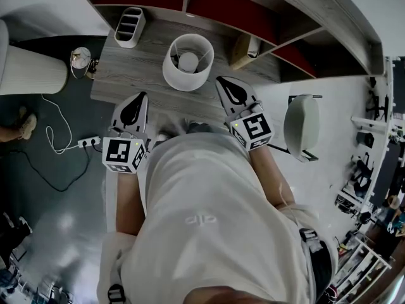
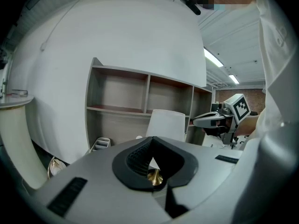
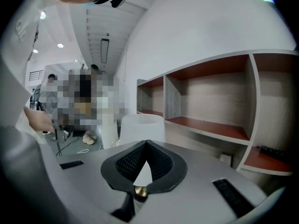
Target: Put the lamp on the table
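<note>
Grey plastic jaws were pressed fully together on both tools, with nothing held. The left gripper [image 1: 140, 101] and the right gripper [image 1: 224, 85] each showed only a sliver of white shade through the notch of their closed pads.

The lamp [image 1: 188, 62] stood upright on the wood-grain table [image 1: 117, 84], just ahead of the tips, so the placing looked finished. Doing the rest well probably meant drawing both tools straight back without brushing the shade, and leaving the lamp well in from the edge.

The forearms were held low and roughly parallel at the person's front. The tips pointed ahead at about the table's near edge, one either side of the lamp and apart from it.

Farther off sat a white organiser [image 1: 130, 27], and behind it the shelves [image 1: 221, 2].
</note>
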### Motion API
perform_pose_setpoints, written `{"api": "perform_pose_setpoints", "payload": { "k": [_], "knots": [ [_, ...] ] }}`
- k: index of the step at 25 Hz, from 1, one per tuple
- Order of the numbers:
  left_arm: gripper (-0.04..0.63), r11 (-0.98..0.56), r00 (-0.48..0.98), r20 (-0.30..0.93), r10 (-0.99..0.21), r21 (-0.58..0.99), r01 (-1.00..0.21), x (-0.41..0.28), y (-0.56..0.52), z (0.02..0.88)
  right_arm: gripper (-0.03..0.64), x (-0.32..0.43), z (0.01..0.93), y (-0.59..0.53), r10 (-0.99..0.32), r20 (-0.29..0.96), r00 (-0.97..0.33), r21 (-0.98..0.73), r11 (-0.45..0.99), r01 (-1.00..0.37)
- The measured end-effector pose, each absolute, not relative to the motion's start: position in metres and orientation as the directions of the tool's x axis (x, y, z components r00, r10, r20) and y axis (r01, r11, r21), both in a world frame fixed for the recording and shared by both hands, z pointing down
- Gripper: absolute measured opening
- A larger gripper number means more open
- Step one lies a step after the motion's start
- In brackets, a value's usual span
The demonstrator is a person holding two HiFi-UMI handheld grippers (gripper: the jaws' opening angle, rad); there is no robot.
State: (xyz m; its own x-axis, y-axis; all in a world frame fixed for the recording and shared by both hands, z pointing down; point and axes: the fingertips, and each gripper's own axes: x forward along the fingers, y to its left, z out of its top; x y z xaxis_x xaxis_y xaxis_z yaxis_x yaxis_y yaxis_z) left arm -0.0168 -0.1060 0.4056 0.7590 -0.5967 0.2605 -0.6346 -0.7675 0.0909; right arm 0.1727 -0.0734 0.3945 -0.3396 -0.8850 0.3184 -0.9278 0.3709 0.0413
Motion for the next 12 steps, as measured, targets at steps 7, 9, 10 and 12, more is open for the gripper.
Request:
{"api": "perform_pose_setpoints", "payload": {
  "k": [7, 9, 10, 12],
  "knots": [
    [0.015, -0.771, 0.765, 0.261, -0.588, 0.105, -0.628, -0.0157, -0.1044, 0.4067, 0.028, 0.1747, 0.3982, -0.0725, -0.886, 0.322, -0.333, 0.029, 0.360, -0.932],
    [0.015, -0.773, 0.767, 0.264, -0.585, 0.105, -0.626, -0.0149, -0.1046, 0.4083, 0.028, 0.1762, 0.4004, -0.0732, -0.887, 0.324, -0.328, 0.027, 0.355, -0.934],
    [0.015, -0.773, 0.767, 0.265, -0.584, 0.105, -0.625, -0.0147, -0.1047, 0.4092, 0.028, 0.1768, 0.4017, -0.0734, -0.887, 0.326, -0.326, 0.026, 0.353, -0.935],
    [0.015, -0.774, 0.768, 0.268, -0.582, 0.108, -0.624, -0.0148, -0.1044, 0.4102, 0.028, 0.1774, 0.4036, -0.0731, -0.887, 0.331, -0.324, 0.023, 0.350, -0.936]
  ]
}}
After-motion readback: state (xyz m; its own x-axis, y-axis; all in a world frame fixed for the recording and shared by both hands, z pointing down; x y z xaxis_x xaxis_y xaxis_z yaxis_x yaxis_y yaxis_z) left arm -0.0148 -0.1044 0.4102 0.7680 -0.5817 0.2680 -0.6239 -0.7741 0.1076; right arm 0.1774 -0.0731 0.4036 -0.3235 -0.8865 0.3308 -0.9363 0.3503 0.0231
